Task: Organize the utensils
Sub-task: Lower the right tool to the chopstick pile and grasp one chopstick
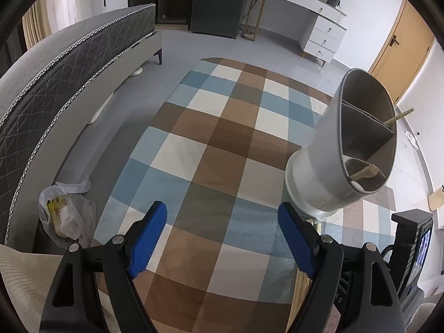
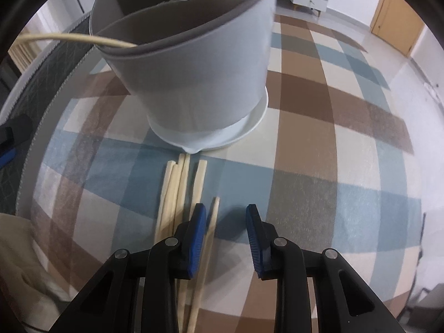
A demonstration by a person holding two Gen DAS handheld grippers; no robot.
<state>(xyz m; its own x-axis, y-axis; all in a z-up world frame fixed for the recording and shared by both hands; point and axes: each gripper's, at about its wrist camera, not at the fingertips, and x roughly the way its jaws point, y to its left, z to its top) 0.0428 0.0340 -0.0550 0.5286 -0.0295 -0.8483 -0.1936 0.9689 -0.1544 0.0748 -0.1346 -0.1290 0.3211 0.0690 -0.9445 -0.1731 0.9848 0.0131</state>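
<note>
Here chopsticks (image 2: 177,194) lie lengthwise (tips toward holder (image 2: 194,69)).

A checked rug (image 1: 211,144) in blue, brown and cream covered the floor. A grey bed (image 1: 55,83) ran along 9 o'clock, a crumpled plastic bag (image 1: 65,219) beside its base at 8. A dark cabinet (image 1: 219,2) stood at 12, white drawers (image 1: 323,37) at 1, a wooden door (image 1: 399,52) at 2.

utensil holder (image 2: 194,63) sits on the rug (image 2: 319,166) with a chopstick (image 2: 69,38) poking out, loose chopsticks (image 2: 177,194) lying right in front of it, bed (image 1: 55,83) off to the left
</note>
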